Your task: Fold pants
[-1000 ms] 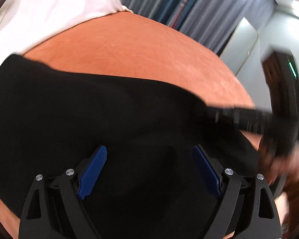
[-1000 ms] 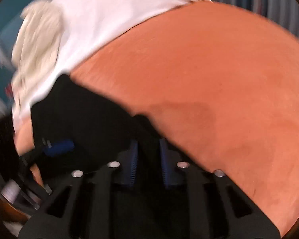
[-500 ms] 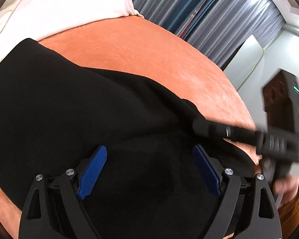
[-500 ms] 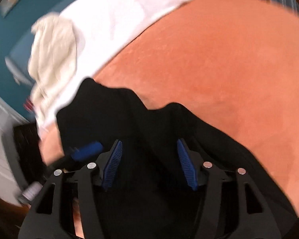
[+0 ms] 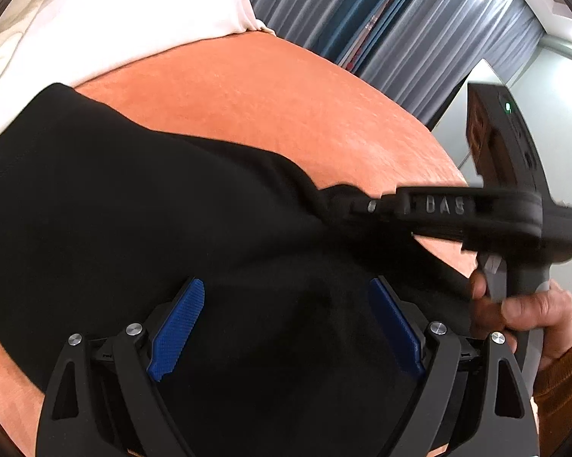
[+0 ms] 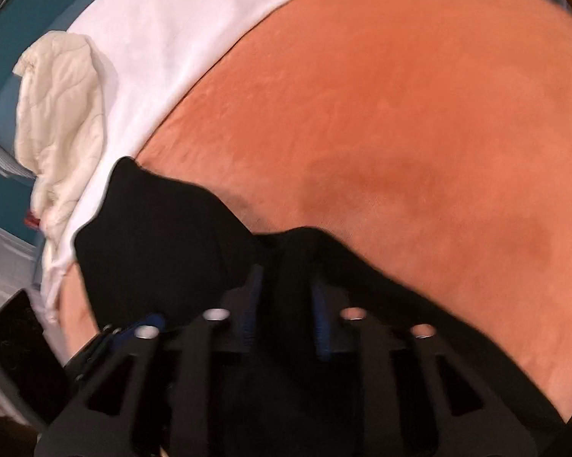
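Note:
Black pants (image 5: 141,205) lie spread on an orange blanket (image 5: 270,103). My left gripper (image 5: 286,297) hangs open just above the pants, its blue pads (image 5: 179,320) wide apart and empty. My right gripper (image 6: 284,289) is closed on a fold of the pants' edge (image 6: 286,243); the fabric bunches up between its blue pads (image 6: 251,304). In the left wrist view the right gripper (image 5: 343,205) reaches in from the right, with its tip at the pants' right edge, held by a hand (image 5: 529,312).
White bedding (image 5: 114,11) lies beyond the blanket, with a crumpled cream quilt (image 6: 57,110) on it. Grey curtains (image 5: 400,26) hang at the back. A dark device (image 5: 502,141) with a green light stands at the right edge.
My right gripper was shut, opened half a second ago, and has now closed on the pants' edge. The left gripper stayed open while its view shifted slightly.

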Motion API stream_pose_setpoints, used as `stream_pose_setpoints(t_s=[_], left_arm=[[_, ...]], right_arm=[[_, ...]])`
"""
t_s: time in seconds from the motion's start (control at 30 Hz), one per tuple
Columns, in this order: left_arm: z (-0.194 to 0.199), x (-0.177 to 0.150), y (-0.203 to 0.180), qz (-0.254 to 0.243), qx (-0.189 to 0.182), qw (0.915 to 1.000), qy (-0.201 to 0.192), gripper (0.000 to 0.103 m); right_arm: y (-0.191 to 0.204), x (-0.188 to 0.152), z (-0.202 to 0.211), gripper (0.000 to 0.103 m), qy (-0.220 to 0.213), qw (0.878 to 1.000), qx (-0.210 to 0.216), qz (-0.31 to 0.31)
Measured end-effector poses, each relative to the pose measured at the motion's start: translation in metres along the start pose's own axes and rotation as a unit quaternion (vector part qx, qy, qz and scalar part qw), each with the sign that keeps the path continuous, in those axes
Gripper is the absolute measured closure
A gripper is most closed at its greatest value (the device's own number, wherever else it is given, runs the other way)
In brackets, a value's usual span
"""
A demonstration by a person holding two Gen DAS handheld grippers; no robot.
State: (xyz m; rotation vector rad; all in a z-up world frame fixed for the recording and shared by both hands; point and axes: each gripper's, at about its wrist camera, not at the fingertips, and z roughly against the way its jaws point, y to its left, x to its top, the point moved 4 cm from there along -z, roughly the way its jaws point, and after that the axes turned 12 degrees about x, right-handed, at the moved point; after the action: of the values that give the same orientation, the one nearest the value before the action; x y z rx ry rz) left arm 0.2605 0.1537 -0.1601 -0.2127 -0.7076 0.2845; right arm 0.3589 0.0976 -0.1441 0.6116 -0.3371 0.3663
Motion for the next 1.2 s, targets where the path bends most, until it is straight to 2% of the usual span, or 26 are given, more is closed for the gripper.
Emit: stream_pose_setpoints(t_s=[0.03,0.1,0.2,0.23,0.3,0.37,0.4,0.47,0.53,0.57,0.6,0.63,0.67,0.7,0.73,0.77,0.83,0.87,0.9,0.93,0.97,1.03,1.07,1.1,1.13,1.2], left_arm=[[0.0,0.001,-0.001,0.0,0.002,1.0,-0.002,0.017],[0.0,0.0,0.003,0.007,0.0,1.0,-0.002,0.017],[0.001,0.0,0.007,0.015,-0.005,0.9999,-0.003,0.017],[0.003,0.0,0.009,0.02,-0.009,0.9998,-0.004,0.017],[0.01,0.003,0.013,0.036,-0.01,0.9992,-0.017,0.017],[0.024,0.009,0.026,0.056,0.008,0.9974,-0.045,0.017],[0.029,0.013,0.032,0.065,0.019,0.996,-0.058,0.017],[0.041,0.021,0.055,0.092,0.064,0.9899,-0.087,0.017],[0.048,0.026,0.089,0.131,0.137,0.9766,-0.102,0.017],[0.046,0.027,0.105,0.15,0.171,0.9692,-0.094,0.017],[0.043,0.026,0.116,0.161,0.184,0.966,-0.084,0.017],[0.034,0.023,0.128,0.176,0.176,0.9668,-0.061,0.017],[0.027,0.021,0.134,0.18,0.163,0.969,-0.043,0.017],[0.024,0.019,0.135,0.168,0.162,0.9717,-0.036,0.017],[0.026,0.019,0.132,0.149,0.168,0.9735,-0.041,0.017],[0.029,0.018,0.126,0.136,0.175,0.9742,-0.045,0.017],[0.036,0.014,0.128,0.138,0.167,0.9748,-0.055,0.017],[0.037,0.016,0.13,0.147,0.156,0.9749,-0.058,0.017],[0.039,0.016,0.134,0.156,0.143,0.9755,-0.059,0.017],[0.038,0.017,0.138,0.159,0.137,0.9761,-0.056,0.017],[0.037,0.018,0.14,0.162,0.132,0.9765,-0.054,0.017],[0.041,0.016,0.139,0.165,0.119,0.9774,-0.056,0.017],[0.045,0.015,0.137,0.165,0.115,0.9776,-0.06,0.017],[0.05,0.017,0.135,0.166,0.109,0.9773,-0.074,0.017],[0.059,0.021,0.135,0.162,0.116,0.9753,-0.094,0.017],[0.078,0.028,0.137,0.155,0.158,0.9643,-0.145,0.017]], right_arm=[[-0.007,0.012,0.009,0.097,-0.028,1.0,-0.01,-0.005],[-0.024,0.024,0.011,0.1,-0.045,0.998,-0.029,-0.012],[-0.046,0.032,0.003,0.103,-0.065,0.993,-0.097,-0.018],[-0.051,0.032,0.007,0.103,-0.079,0.992,-0.09,-0.036],[-0.038,0.03,0.024,0.101,-0.125,0.988,-0.088,-0.032],[0.002,0.021,0.042,0.1,-0.154,0.983,-0.098,0.031],[0.022,0.014,0.044,0.1,-0.149,0.983,-0.086,0.057],[0.057,-0.005,0.03,0.1,-0.104,0.989,-0.047,0.089],[0.068,-0.021,-0.002,0.101,-0.038,0.993,-0.035,0.105],[0.058,-0.025,-0.027,0.102,-0.009,0.991,-0.073,0.115],[0.044,-0.021,-0.046,0.103,0.007,0.988,-0.112,0.11],[0.027,-0.013,-0.057,0.103,0.006,0.99,-0.117,0.081],[0.013,-0.002,-0.055,0.103,-0.023,0.996,-0.083,0.027],[0.011,0.006,-0.045,0.103,-0.054,0.995,-0.078,0.0],[0.024,0.012,-0.033,0.103,-0.088,0.992,-0.09,0.003],[0.04,0.014,-0.027,0.099,-0.102,0.99,-0.093,0.025],[0.071,0.007,-0.029,0.099,-0.095,0.992,-0.06,0.059],[0.085,0.0,-0.04,0.099,-0.079,0.993,-0.043,0.071],[0.092,-0.008,-0.054,0.099,-0.058,0.994,-0.044,0.087],[0.091,-0.01,-0.074,0.101,-0.033,0.992,-0.067,0.1],[0.079,-0.01,-0.097,0.103,-0.009,0.989,-0.108,0.104],[0.078,0.001,-0.099,0.103,-0.032,0.989,-0.119,0.088],[0.091,0.006,-0.089,0.096,-0.056,0.99,-0.104,0.083],[0.107,0.008,-0.082,0.096,-0.067,0.992,-0.067,0.089],[0.13,0.005,-0.08,0.097,-0.066,0.992,-0.026,0.104],[0.156,-0.004,-0.099,0.096,-0.032,0.991,-0.002,0.133]])
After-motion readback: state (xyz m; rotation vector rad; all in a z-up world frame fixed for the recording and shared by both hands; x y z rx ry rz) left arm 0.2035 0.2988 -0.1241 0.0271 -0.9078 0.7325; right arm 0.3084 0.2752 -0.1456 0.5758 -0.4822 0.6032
